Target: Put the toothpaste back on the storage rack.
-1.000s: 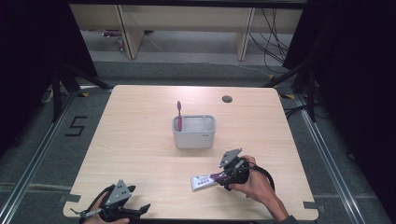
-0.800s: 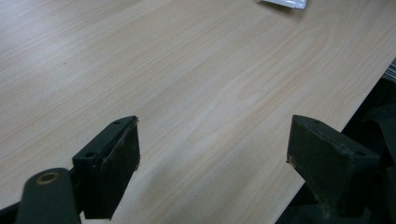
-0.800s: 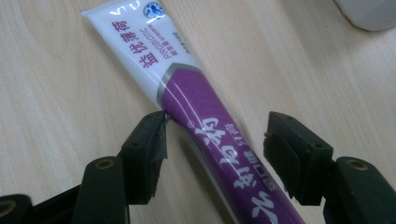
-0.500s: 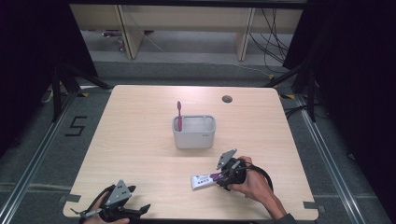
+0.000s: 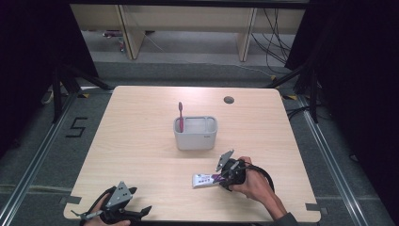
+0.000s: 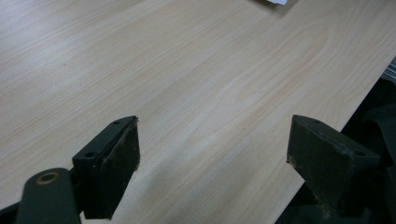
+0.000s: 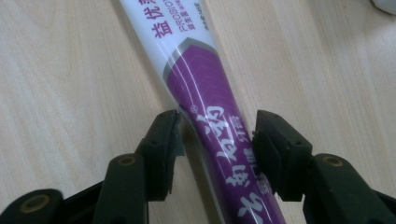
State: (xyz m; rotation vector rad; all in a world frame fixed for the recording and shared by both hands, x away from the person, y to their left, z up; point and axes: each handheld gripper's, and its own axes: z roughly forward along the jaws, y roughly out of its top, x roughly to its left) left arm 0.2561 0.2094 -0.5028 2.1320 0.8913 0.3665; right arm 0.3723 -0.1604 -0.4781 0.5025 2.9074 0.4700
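Note:
A white and purple toothpaste tube [image 5: 203, 180] lies flat on the wooden table [image 5: 141, 141], near the front right. My right gripper [image 5: 220, 179] straddles its purple end. In the right gripper view the tube [image 7: 205, 88] runs up between the two pads [image 7: 163, 149], which stand right at its sides with a thin sliver of gap. These jaws have just been closing. My left gripper [image 5: 141, 211] rests at the front left edge. Its jaws [image 6: 212, 149] stand wide open over bare wood with nothing between them.
A grey holder [image 5: 195, 136] stands mid-table with a red toothbrush [image 5: 180, 115] upright in its left side. A small round hole [image 5: 229, 100] sits near the table's far edge. The table's front edge runs just past the left gripper.
The right gripper's jaws have drawn in around the toothpaste tube. Both hands and the tube stay where they were.

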